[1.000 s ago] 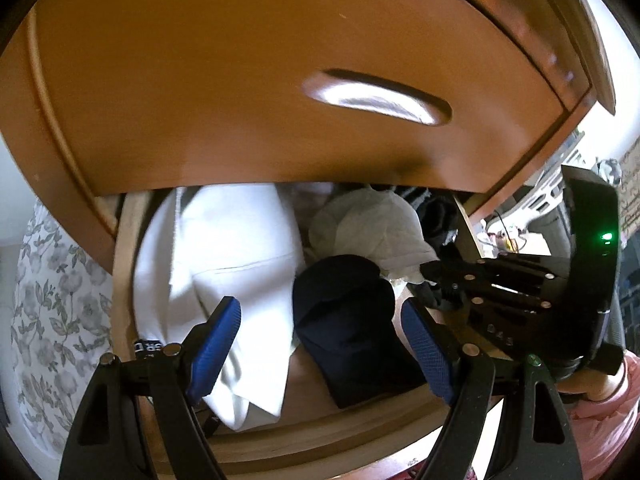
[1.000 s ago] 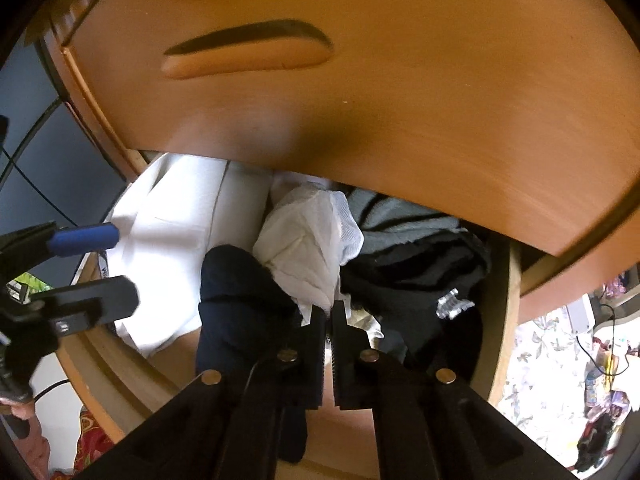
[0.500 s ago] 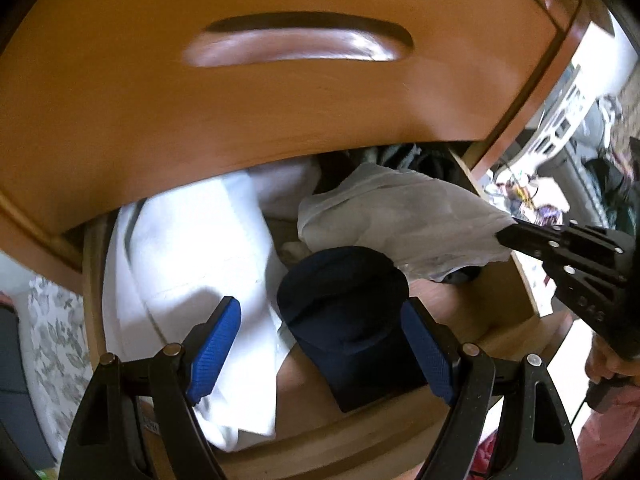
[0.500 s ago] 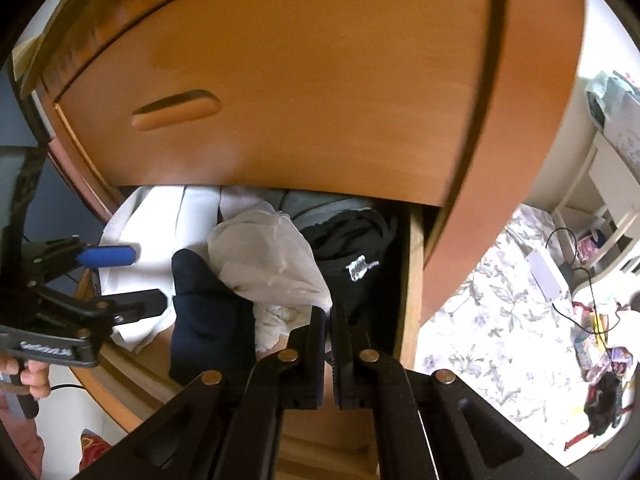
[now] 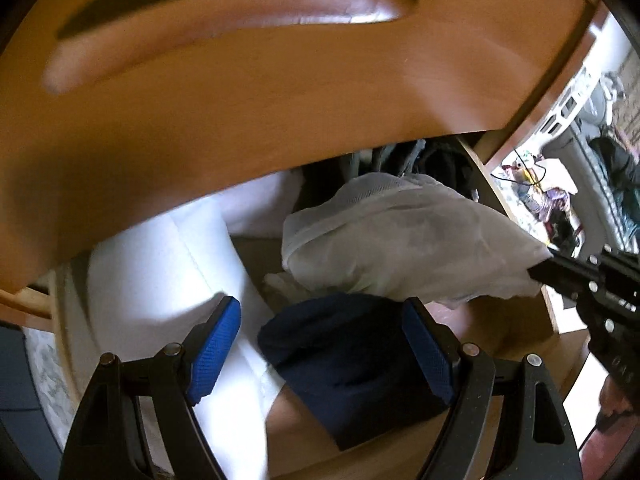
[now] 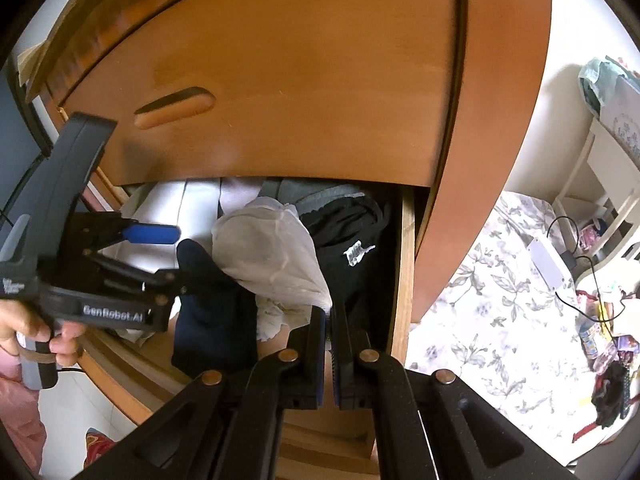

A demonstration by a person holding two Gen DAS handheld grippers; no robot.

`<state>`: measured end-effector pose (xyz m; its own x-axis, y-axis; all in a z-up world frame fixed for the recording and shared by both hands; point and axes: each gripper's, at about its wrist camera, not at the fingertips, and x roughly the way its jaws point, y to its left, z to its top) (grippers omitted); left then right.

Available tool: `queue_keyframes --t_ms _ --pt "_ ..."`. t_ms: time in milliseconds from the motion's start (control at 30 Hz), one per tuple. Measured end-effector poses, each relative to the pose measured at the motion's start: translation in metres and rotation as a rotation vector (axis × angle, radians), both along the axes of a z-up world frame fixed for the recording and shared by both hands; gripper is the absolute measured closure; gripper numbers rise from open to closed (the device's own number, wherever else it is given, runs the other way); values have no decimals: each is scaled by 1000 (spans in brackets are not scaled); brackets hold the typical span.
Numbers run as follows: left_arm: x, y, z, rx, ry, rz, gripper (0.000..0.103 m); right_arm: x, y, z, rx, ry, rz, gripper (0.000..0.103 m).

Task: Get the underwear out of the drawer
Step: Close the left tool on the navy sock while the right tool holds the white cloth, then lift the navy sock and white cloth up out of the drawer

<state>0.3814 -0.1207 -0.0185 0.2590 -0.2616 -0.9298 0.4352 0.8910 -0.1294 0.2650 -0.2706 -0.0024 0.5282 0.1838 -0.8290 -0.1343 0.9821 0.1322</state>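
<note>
Hovering over the drawer's front-left part, the left claw is spread wide and released, its 2 blue pads flanking a navy folded piece without pressing it. Left of that lies white folded cloth against the drawer's left wall. Further right, the right claw is clenched on a corner of the pale mesh underwear, which is stretched taut above the drawer's middle, its far end apparently still inside. Black clothing fills the right side. Likely risks: the thin pinch slipping off, or the mesh snagging and dragging neighbouring garments over the front edge.
</note>
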Motion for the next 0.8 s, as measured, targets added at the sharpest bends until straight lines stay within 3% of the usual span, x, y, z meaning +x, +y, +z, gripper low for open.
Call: queue_keyframes --t_ms 233,333,467,633,700,800 --pt "6 -10 -8 -18 39 10 22 0 0 0 6 -3 3 100" --pt "4 -23 -13 19 37 -4 35 -1 0 1 9 -3 2 100" --pt "8 -26 -19 -12 78 -13 60 0 0 1 12 -2 3 100" --pt "2 -22 -21 -28 96 -26 70 0 0 0 17 -1 2 100" --pt "-1 -20 -18 -32 89 -27 83 0 -1 1 19 -4 -2 100" --pt "-6 -12 -17 -53 92 -20 93 -1 -2 1 22 -6 -7 100"
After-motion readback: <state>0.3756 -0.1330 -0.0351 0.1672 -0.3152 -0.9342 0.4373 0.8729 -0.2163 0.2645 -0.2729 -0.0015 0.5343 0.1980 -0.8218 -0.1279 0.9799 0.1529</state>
